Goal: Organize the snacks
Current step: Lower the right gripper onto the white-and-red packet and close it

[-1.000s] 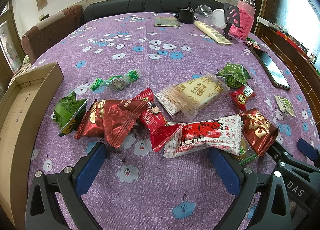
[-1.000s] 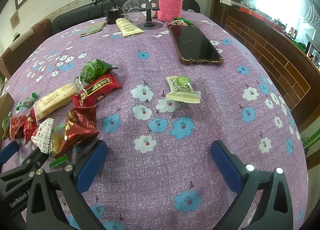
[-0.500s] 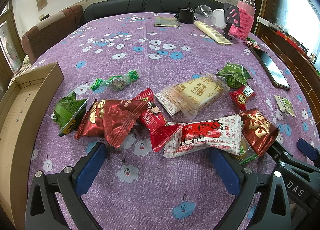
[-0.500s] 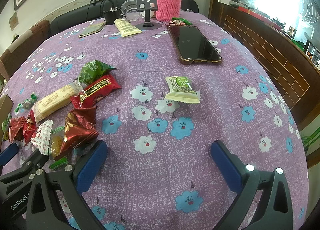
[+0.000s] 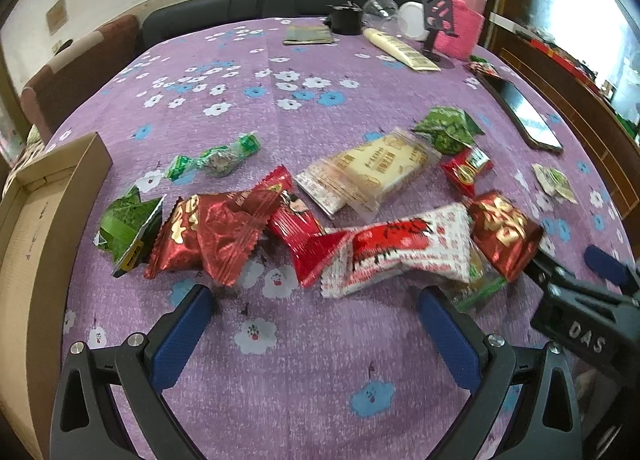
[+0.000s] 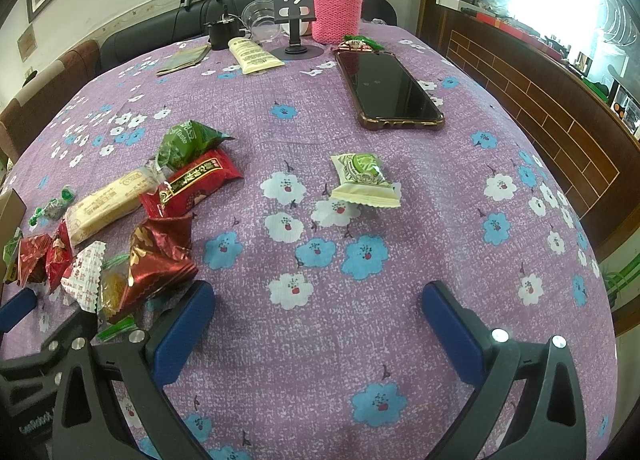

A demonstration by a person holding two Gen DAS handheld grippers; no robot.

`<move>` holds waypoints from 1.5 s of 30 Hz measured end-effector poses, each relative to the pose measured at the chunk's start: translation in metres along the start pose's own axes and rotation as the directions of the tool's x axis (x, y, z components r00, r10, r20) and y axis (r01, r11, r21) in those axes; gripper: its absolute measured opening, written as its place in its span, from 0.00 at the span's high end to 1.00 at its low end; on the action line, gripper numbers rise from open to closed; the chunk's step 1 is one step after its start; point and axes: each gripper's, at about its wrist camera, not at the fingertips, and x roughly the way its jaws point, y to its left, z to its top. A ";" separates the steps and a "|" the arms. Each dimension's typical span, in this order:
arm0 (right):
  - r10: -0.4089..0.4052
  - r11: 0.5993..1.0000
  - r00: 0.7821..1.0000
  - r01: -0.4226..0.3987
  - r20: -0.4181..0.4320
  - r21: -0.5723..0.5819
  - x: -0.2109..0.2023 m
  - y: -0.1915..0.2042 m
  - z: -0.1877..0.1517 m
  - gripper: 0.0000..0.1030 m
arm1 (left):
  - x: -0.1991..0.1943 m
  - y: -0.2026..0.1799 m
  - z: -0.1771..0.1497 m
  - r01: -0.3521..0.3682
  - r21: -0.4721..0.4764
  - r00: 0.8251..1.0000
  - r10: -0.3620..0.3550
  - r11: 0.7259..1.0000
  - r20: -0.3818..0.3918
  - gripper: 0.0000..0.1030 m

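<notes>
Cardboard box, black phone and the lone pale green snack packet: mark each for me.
Brown cardboard box (image 5: pixel 36 236), left wrist view, inner floor.
Black phone (image 6: pixel 386 86), right wrist view, screen centre.
Pale green snack packet (image 6: pixel 364 178), right wrist view, printed front.

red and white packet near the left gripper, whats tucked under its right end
A yellowish snack in a clear wrapper with green ends pokes out from beneath the red and white packet; its covered part is hidden.

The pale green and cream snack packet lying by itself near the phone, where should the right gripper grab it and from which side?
Come down from above with the right gripper, already open, and close across the packet's puffed middle, one finger on each long side. It lies flat and alone on the tablecloth, so both sides are free. The flat crimped end nearest the gripper looks too thin to hold well.
</notes>
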 end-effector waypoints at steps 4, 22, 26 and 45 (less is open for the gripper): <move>0.000 1.000 1.000 0.000 0.000 0.000 0.000 0.000 0.000 0.00 | -0.010 0.002 -0.010 0.044 0.038 0.999 -0.043 0.998 -0.007 0.03; 0.007 1.000 1.000 -0.007 -0.029 -0.009 0.000 0.004 0.003 0.00 | -0.118 0.110 -0.056 0.179 -0.155 0.973 -0.152 0.972 0.176 0.34; 0.017 0.999 0.997 -0.019 -0.075 -0.031 -0.006 0.004 -0.003 0.00 | -0.123 0.130 -0.059 0.175 -0.191 0.971 -0.138 0.966 0.195 0.34; 0.095 0.980 0.986 -0.117 -0.134 -0.163 -0.032 0.003 -0.033 0.04 | -0.112 0.107 -0.077 0.285 -0.161 0.956 -0.267 0.945 0.124 0.35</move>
